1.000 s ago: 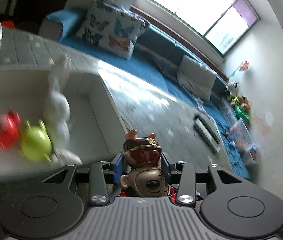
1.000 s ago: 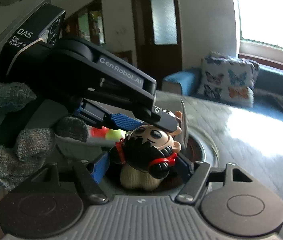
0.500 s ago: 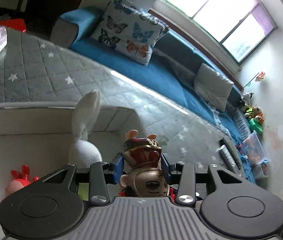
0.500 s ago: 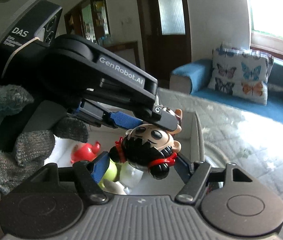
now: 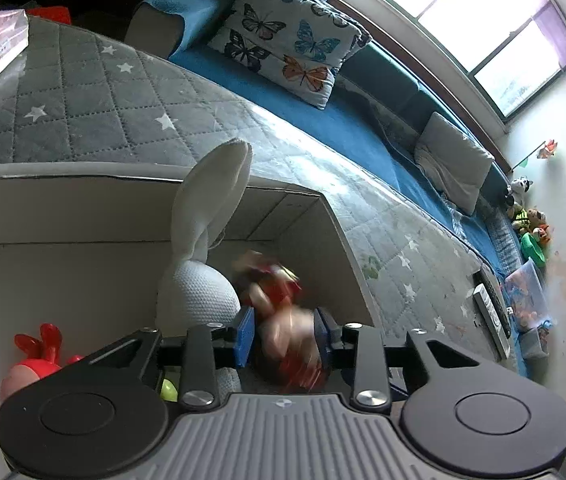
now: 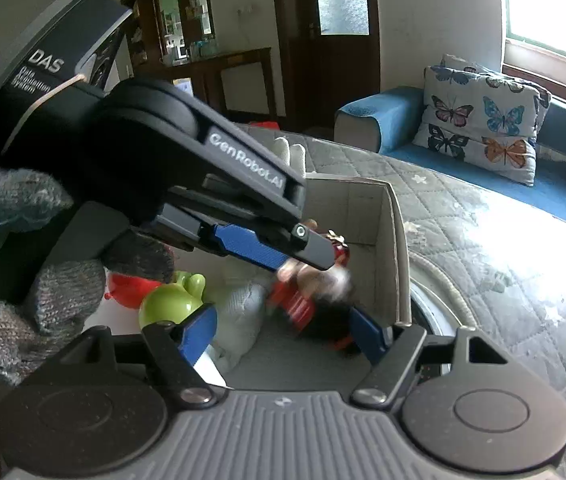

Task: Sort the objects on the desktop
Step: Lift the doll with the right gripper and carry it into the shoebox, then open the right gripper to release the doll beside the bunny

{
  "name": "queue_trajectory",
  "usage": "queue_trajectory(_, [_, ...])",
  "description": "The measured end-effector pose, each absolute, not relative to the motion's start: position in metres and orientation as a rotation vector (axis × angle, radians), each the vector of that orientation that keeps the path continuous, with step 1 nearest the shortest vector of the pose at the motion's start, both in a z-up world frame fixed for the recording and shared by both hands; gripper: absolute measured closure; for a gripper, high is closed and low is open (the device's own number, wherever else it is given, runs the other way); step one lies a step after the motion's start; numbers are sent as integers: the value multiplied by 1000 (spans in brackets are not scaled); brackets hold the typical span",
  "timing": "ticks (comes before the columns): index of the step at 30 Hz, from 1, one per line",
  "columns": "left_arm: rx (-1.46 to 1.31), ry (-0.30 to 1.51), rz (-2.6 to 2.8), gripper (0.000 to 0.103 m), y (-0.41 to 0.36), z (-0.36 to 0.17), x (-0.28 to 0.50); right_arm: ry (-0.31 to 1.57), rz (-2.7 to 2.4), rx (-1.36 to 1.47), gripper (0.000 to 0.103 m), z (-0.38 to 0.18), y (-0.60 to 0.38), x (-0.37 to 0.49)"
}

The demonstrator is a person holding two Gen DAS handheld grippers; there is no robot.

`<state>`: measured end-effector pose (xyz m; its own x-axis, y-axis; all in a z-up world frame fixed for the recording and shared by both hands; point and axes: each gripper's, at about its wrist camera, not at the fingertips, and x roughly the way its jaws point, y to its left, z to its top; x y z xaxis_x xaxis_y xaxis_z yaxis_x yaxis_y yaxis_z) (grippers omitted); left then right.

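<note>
Left gripper (image 5: 283, 334) over cardboard box (image 5: 339, 236), jaws just closing around blurred red-and-tan figurine (image 5: 283, 320); firm grip, couldn't tell. Right gripper (image 6: 285, 334) also above box, jaws just widening, spread clear of blurred dark-haired figurine (image 6: 333, 322) between them. White rabbit plush (image 5: 199, 292), red toy (image 5: 35, 356), green toy (image 6: 163, 304) inside box.

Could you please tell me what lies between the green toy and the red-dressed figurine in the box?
The white knitted rabbit lies there, as the right wrist view shows.

Butterfly cushion (image 5: 289, 38) on blue sofa (image 5: 363, 120); grey starred quilt (image 5: 95, 100); dark door (image 6: 335, 20).
</note>
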<state>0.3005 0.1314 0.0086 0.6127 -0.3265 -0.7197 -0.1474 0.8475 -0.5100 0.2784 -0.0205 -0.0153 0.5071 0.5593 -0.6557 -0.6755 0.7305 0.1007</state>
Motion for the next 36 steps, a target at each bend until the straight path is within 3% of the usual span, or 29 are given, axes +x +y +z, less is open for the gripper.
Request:
queue_trajectory(24, [-520,811,-120,68,124,53,222,640,714,-125,27,14,-54,209])
queue_trajectory(27, [-509,797,-122,68,121,56,205,623,698,-131,22,15,-61,192])
queue_trajectory(36, [-479,800,-127,68,110,47,165,641,680,-126,21,2,-77,161])
